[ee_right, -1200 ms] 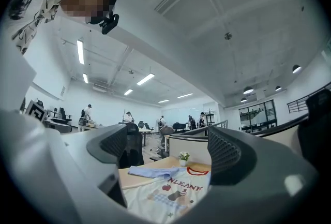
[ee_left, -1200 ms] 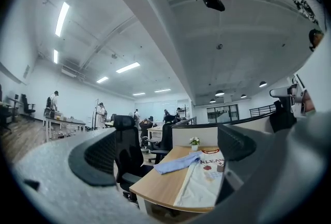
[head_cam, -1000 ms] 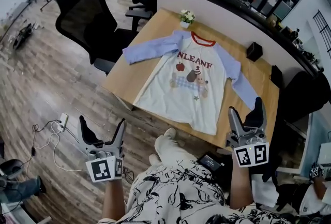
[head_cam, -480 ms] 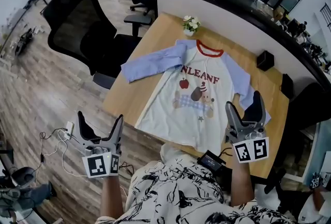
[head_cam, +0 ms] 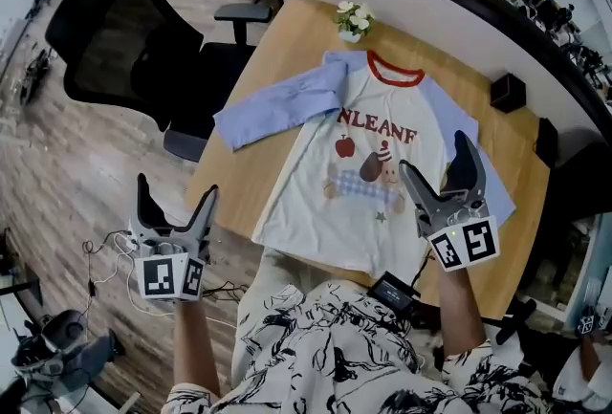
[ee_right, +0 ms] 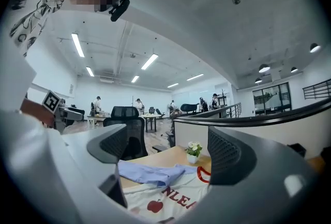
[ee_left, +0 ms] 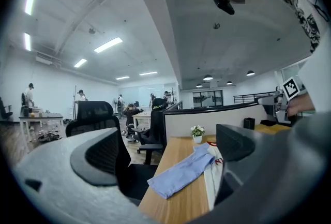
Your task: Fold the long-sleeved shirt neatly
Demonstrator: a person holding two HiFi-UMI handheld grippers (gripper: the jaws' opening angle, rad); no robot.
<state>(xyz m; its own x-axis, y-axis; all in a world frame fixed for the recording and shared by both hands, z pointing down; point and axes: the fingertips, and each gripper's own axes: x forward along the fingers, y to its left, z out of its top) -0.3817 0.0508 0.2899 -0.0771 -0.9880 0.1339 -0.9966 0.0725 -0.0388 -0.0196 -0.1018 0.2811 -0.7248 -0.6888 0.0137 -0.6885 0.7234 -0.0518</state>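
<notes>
The long-sleeved shirt (head_cam: 359,168) lies spread flat, front up, on the wooden table (head_cam: 277,49); it has a white body, light blue sleeves, a red collar and a printed picture. My left gripper (head_cam: 177,189) is open and empty, held over the floor off the table's near left corner. My right gripper (head_cam: 437,154) is open and empty above the shirt's right side, near the right sleeve. In the left gripper view the left sleeve (ee_left: 183,171) shows between the open gripper (ee_left: 170,150) fingers. The right gripper view shows the shirt (ee_right: 165,192) below the open gripper (ee_right: 170,150).
A black office chair (head_cam: 124,49) stands left of the table. A small flower pot (head_cam: 354,20) sits at the table's far edge, a black box (head_cam: 507,92) at the far right. A black device (head_cam: 392,290) lies at the near edge. Cables (head_cam: 105,245) trail on the floor.
My right gripper has moved forward from the table's near right corner to above the shirt's right side. My left gripper has come slightly closer to the table. Both stay open.
</notes>
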